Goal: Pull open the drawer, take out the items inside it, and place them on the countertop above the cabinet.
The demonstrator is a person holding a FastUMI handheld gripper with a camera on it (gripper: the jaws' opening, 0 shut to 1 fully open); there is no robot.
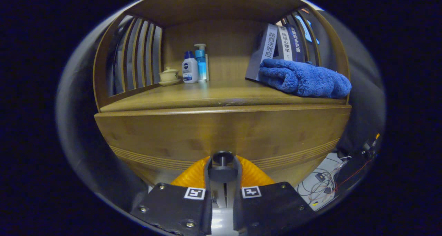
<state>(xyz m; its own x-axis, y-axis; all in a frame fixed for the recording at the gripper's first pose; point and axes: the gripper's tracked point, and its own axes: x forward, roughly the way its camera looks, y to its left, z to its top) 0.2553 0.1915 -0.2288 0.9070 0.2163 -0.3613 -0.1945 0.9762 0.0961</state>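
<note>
While my fingers [222, 175] pinch the round drawer knob [222, 158], one on each side, the drawer front [221, 132] stands straight ahead, just below the countertop [207, 94] where a blue towel [304, 78] lies. I judge the wooden drawer stiff and fairly heavy; the small smooth knob could slip, so I should hold behind its head.
</note>
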